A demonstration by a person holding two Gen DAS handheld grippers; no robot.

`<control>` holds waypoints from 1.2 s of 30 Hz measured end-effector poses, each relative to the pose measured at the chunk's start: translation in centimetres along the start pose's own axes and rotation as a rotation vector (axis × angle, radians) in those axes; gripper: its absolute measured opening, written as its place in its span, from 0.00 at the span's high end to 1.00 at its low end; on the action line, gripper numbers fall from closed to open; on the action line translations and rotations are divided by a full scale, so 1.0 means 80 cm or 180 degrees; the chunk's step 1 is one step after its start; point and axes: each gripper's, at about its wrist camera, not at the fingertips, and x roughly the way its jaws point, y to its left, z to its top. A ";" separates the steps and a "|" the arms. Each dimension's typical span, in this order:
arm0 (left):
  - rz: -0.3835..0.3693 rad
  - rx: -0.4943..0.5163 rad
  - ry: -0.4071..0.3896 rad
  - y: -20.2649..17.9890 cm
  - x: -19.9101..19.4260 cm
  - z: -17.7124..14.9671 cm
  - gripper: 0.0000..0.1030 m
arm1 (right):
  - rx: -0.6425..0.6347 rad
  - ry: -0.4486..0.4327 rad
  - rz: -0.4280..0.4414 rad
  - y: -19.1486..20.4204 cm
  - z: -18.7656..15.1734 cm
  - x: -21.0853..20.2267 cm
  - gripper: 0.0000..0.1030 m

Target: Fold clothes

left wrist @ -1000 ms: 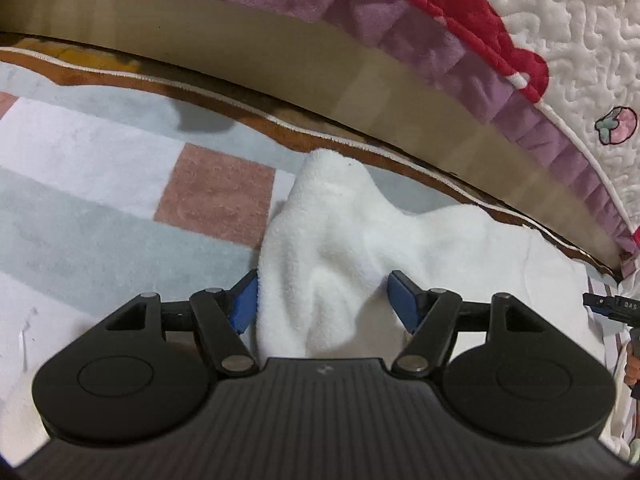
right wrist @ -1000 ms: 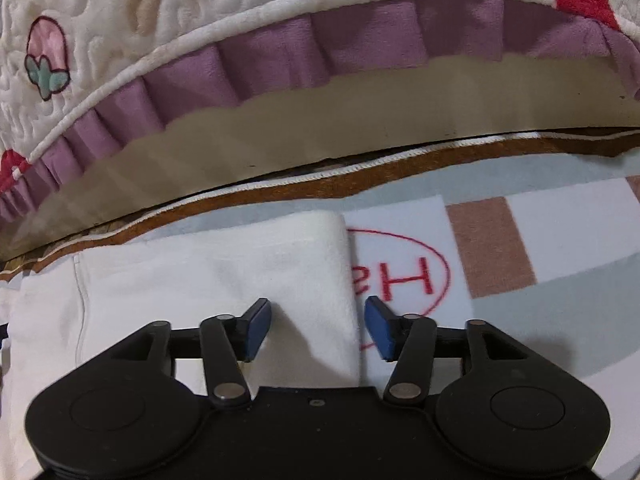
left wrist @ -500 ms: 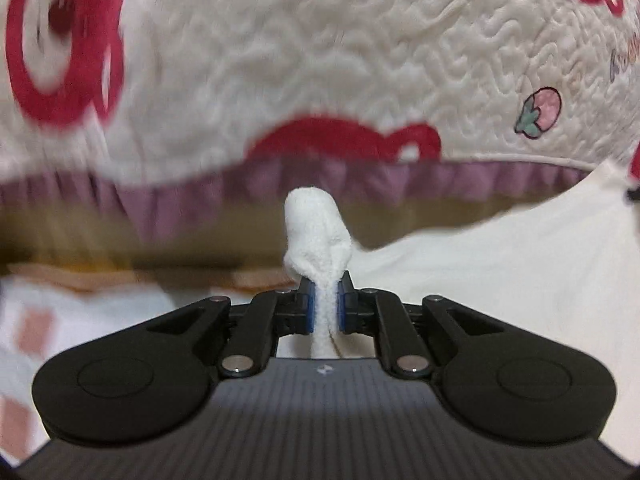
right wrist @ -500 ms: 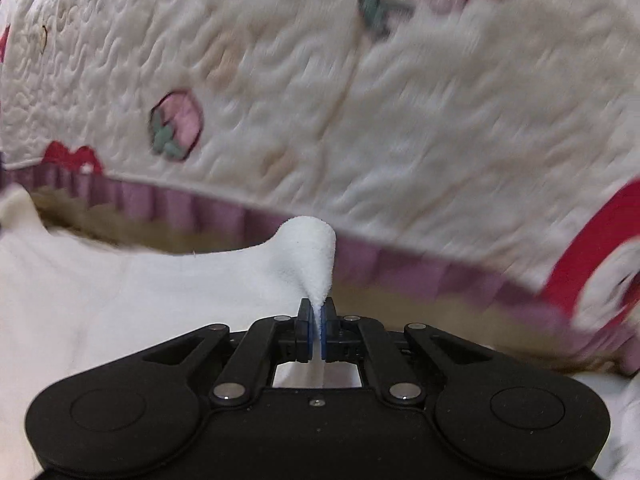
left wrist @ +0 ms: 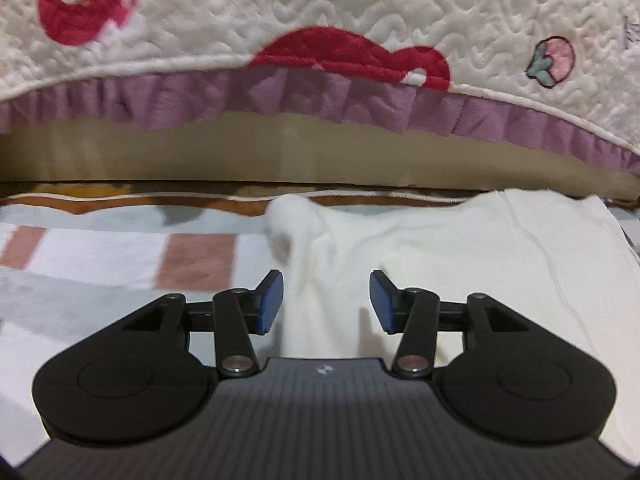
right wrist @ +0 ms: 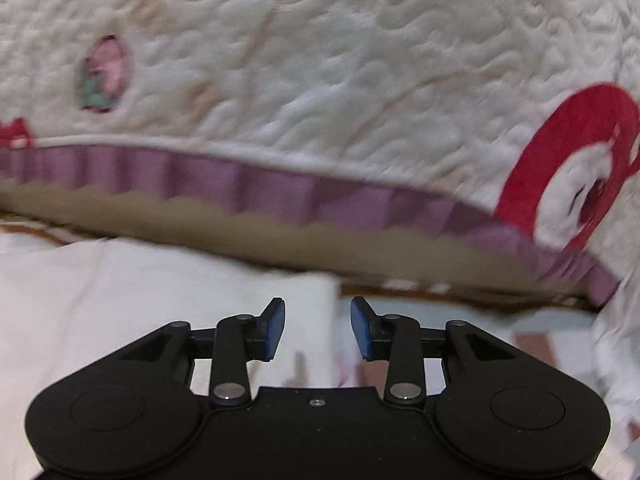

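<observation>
White garment (left wrist: 420,248) below both opening tools (left wrist: 326,300) (right wrist: 318,330), pads clear of the cloth.

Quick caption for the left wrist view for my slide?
Left gripper, jaws opening, above the white garment on the patterned rug, quilted bedspread behind.

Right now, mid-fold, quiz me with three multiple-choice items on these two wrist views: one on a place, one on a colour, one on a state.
1. Where does the white garment lie?
A. on the patterned rug
B. on top of the quilt
C. in a basket

2. What colour is the quilt's frill?
A. green
B. purple
C. black

3. How does the left tool stand?
A. clamped on cloth
B. out of view
C. jaws apart, opening, pads off the cloth

Answers: 1 A, the garment spreads over the rug below the quilt. 2 B, the ruffle is purple. 3 C, there is clear space beside each blue pad.
</observation>
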 end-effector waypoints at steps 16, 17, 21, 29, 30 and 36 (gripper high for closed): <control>0.0267 -0.0376 0.0494 0.100 -0.201 -0.124 0.51 | -0.0894 0.0301 0.2221 0.278 -0.118 -0.147 0.44; 0.0245 -0.0202 0.0494 0.088 -0.205 -0.131 0.50 | -0.1007 0.0306 0.2271 0.293 -0.125 -0.161 0.44; 0.0332 0.0440 0.0529 0.046 -0.198 -0.151 0.40 | -0.1573 0.0116 0.2348 0.344 -0.165 -0.219 0.44; 0.0579 0.0458 0.1076 0.055 -0.171 -0.170 0.56 | -0.1759 -0.0299 0.1512 0.343 -0.201 -0.271 0.35; 0.0650 0.0450 0.1094 0.058 -0.172 -0.171 0.63 | -0.1753 -0.0312 0.1524 0.340 -0.203 -0.275 0.35; 0.0596 0.0234 0.0984 0.070 -0.170 -0.177 0.47 | -0.1552 0.0198 0.2197 0.343 -0.222 -0.280 0.47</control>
